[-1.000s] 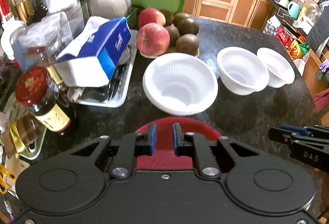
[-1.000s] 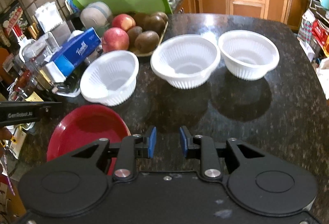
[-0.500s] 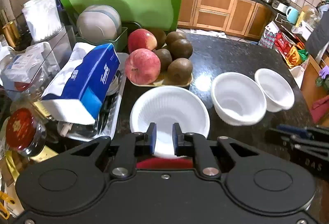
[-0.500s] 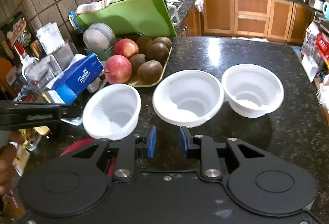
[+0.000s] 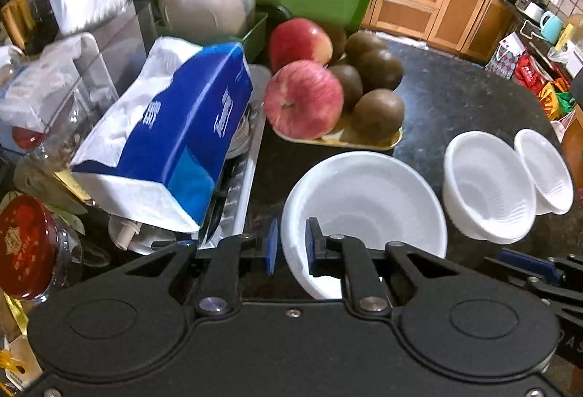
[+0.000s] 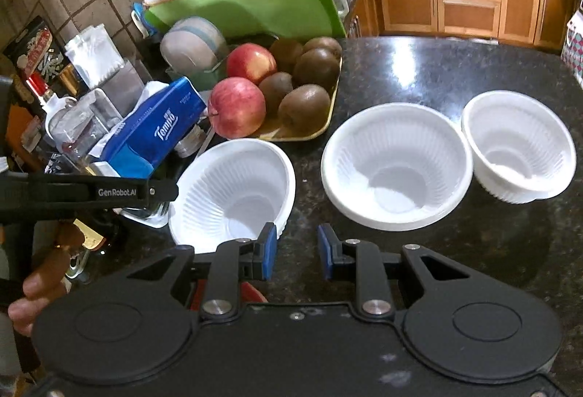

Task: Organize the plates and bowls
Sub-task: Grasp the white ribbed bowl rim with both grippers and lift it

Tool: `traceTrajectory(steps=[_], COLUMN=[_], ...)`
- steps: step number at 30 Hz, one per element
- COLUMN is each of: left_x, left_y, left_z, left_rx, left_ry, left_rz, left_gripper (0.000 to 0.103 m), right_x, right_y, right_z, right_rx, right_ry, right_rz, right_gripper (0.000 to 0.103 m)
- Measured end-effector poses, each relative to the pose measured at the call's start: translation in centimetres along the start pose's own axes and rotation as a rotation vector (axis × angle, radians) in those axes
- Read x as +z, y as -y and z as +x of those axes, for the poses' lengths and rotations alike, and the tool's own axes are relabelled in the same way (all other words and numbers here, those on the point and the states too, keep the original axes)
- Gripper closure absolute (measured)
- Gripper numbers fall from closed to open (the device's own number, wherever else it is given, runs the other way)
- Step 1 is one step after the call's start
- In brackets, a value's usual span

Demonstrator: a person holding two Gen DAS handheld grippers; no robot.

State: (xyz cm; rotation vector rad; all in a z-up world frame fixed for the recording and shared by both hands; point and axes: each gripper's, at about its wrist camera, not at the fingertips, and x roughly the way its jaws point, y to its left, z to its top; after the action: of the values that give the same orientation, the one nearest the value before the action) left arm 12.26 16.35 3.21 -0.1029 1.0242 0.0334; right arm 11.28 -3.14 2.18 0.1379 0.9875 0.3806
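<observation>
Three white bowls sit in a row on a dark stone counter. The left bowl (image 5: pixel 364 211) is tilted, its near rim between the pads of the left gripper (image 5: pixel 289 245); jaws narrow, closed on the rim. The mid bowl (image 6: pixel 397 165) and right bowl (image 6: pixel 517 145) sit upright, rims nearly touching. All three are empty. The right gripper (image 6: pixel 293 251) hangs over bare counter btwn left and mid bowls, jaws narrow w/ a gap, holding nothing. A red plate (image 6: pixel 251 291) peeks out under it, mostly hidden.

Risk, as a guess: the thin rim could flex and slip, and the bowl might drop or knock a neighbour.

Behind: a tray (image 6: pixel 328 120) w/ two apples and several kiwis; a blue tissue pack (image 5: pixel 171 138) lying on a rack of utensils.
</observation>
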Motion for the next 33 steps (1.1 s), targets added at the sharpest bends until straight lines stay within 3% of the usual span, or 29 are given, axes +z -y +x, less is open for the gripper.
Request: traceTrajectory(steps=[9, 14, 19, 25, 33], left_x=[2.4, 4.3, 6.8, 9.5, 10.4], left_y=[3.9, 9.1, 15.0, 19.9, 23.2], left_z=[-0.9, 0.1, 1.7, 4.8, 7.3], left_rx=[-0.128, -0.189, -0.225, -0.276, -0.295], left_ry=[0.050, 0.049, 0.072, 0.001, -0.053], left_rz=[0.065, 0.162, 0.283, 0.346, 0.425], left_gripper=[0.082, 0.082, 0.082, 0.082, 0.081], right_x=[0.3, 0.1, 0.8, 2.0, 3.8], right_y=[4.6, 9.7, 14.4, 17.8, 19.4], right_z=[-2.8, -5.6, -6.0, -4.3, -2.6], right_rx=[-0.103, -0.256, -0.330, -0.332, -0.320], right_ry=[0.078, 0.154, 0.179, 0.165, 0.148], right_rz=[0.106, 0.206, 0.285, 0.347, 0.353], right_gripper=[0.076, 0.074, 0.074, 0.073, 0.073])
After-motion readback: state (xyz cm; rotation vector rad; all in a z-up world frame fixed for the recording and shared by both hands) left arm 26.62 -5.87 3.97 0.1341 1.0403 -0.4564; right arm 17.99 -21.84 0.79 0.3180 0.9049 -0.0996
